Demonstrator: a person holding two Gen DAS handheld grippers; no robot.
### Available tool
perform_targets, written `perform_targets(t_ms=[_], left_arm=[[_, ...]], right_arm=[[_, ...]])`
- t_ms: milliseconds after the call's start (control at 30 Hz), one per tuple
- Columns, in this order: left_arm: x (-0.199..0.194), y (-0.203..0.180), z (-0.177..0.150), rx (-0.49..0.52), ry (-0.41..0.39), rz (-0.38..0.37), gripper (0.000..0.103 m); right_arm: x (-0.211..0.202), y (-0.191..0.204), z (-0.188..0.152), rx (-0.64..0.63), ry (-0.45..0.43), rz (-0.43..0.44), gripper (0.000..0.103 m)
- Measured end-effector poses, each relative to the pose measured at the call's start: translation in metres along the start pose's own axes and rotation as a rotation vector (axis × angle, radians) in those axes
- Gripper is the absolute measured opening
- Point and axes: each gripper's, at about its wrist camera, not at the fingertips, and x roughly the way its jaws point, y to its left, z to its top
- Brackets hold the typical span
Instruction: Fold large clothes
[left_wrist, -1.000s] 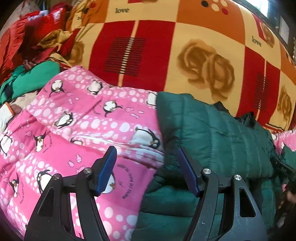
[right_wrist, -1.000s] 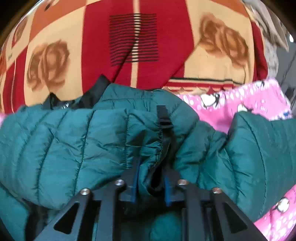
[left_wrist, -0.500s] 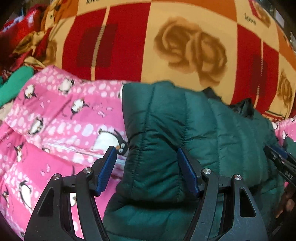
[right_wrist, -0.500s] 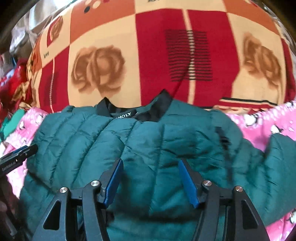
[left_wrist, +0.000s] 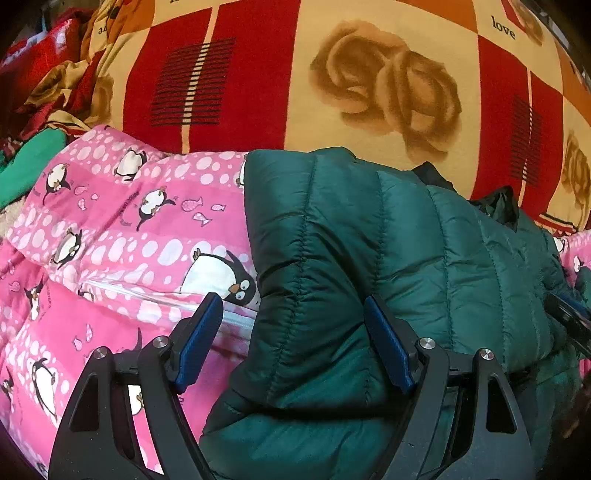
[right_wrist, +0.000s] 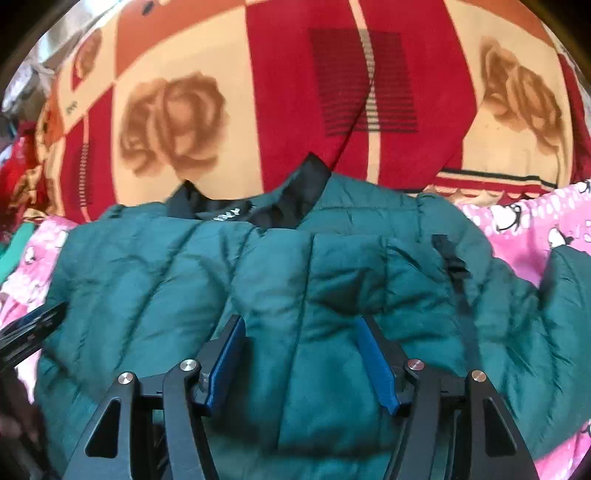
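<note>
A dark green quilted puffer jacket (left_wrist: 388, 251) lies on a pink penguin-print quilt (left_wrist: 110, 229). Its left side is folded over the body. My left gripper (left_wrist: 293, 339) is open, its jaws straddling the folded left edge of the jacket. In the right wrist view the jacket (right_wrist: 184, 273) lies spread with its black collar (right_wrist: 255, 206) at the far side. My right gripper (right_wrist: 299, 362) is open and empty over the jacket's middle. The left gripper's tip (right_wrist: 29, 328) shows at the left edge.
A red, cream and orange rose-print blanket (left_wrist: 369, 74) covers the surface behind the jacket. A green garment (left_wrist: 26, 162) and red cloth (left_wrist: 33, 59) lie piled at the far left. The pink quilt also shows at the right (right_wrist: 524, 221).
My right gripper let go of the jacket fold and opened, then moved left over the jacket's middle. My left gripper stayed open and shifted right onto the jacket's folded left edge.
</note>
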Motion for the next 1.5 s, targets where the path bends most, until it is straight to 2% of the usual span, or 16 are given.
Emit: perform_targets(t_ms=[133,333,533,633,667,700,833,1067,1500], left_arm=[[0.000,0.000,-0.001,0.002,-0.006,0.007,0.079],[0.001,-0.003,-0.002,0.015,-0.015,0.019,0.080],[-0.006,-0.004,-0.001,0.017,-0.027,0.038,0.080],[-0.022,-0.006,0.001,0.022,-0.074,0.057,0.080],[-0.027,-0.007,0.001,0.025,-0.092,0.059,0.080],[-0.036,-0.009,0.002,0.029,-0.115,0.054,0.080],[-0.056,-0.018,0.001,0.050,-0.154,0.028,0.080],[-0.076,-0.035,-0.008,0.089,-0.174,0.006,0.080],[-0.110,-0.061,-0.025,0.128,-0.204,0.031,0.080]], right_arm=[[-0.017,-0.001,-0.013,-0.025,-0.007,-0.013,0.061],[0.002,-0.012,-0.033,-0.014,0.047,-0.016,0.061],[0.000,-0.009,-0.034,-0.015,0.047,-0.033,0.061],[-0.017,-0.009,-0.036,-0.005,0.025,-0.045,0.061],[-0.023,-0.008,-0.036,-0.008,0.013,-0.048,0.065],[-0.031,-0.007,-0.038,-0.013,-0.003,-0.054,0.069],[-0.051,-0.004,-0.039,-0.026,-0.044,-0.069,0.069],[-0.075,-0.010,-0.040,-0.010,-0.068,-0.098,0.069],[-0.110,-0.043,-0.049,0.028,-0.106,-0.163,0.071]])
